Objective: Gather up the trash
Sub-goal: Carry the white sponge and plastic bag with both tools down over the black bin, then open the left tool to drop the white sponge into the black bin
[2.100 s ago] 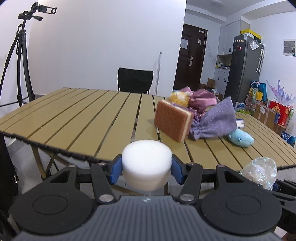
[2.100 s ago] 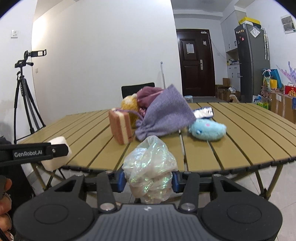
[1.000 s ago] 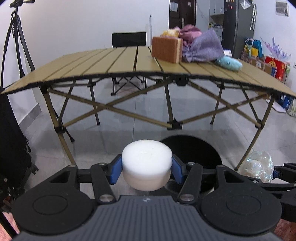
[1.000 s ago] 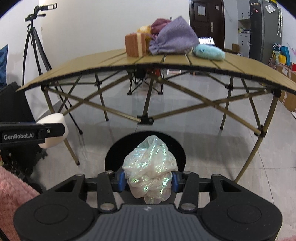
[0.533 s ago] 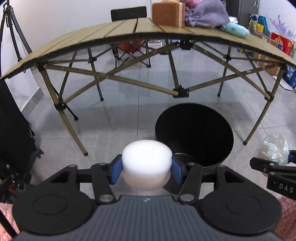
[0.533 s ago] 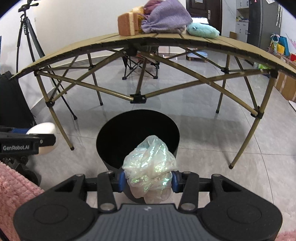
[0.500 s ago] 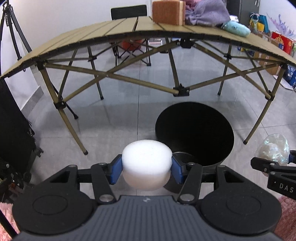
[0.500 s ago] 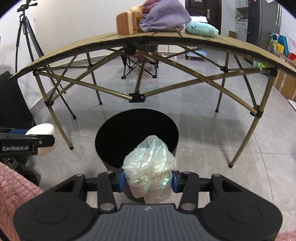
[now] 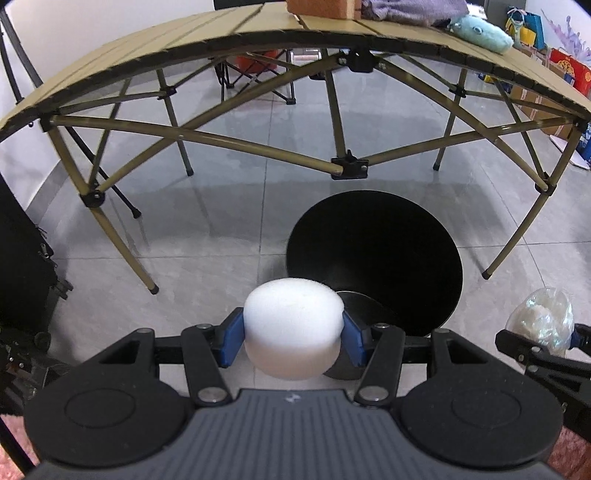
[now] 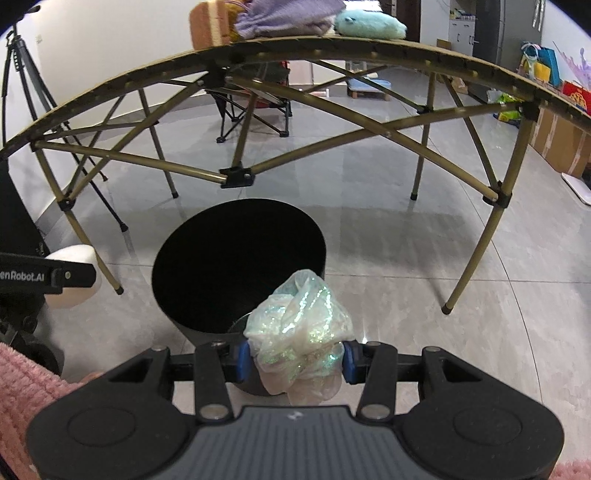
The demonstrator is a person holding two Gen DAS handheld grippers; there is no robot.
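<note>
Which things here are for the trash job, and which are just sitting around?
For the job:
- white foam puck, pinched in the left gripper
- shiny crumpled plastic, pinched in the right gripper
- black bin on the floor

Just sitting around:
- folding table
- brown sponge, purple cloth and blue plush toy on it
- tripod

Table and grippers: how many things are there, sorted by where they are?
On the table: 4 showing (tan sponge block, yellow thing, purple cloth, blue plush)
In grippers: 2 (white foam puck, iridescent wrapper)
Total: 6
</note>
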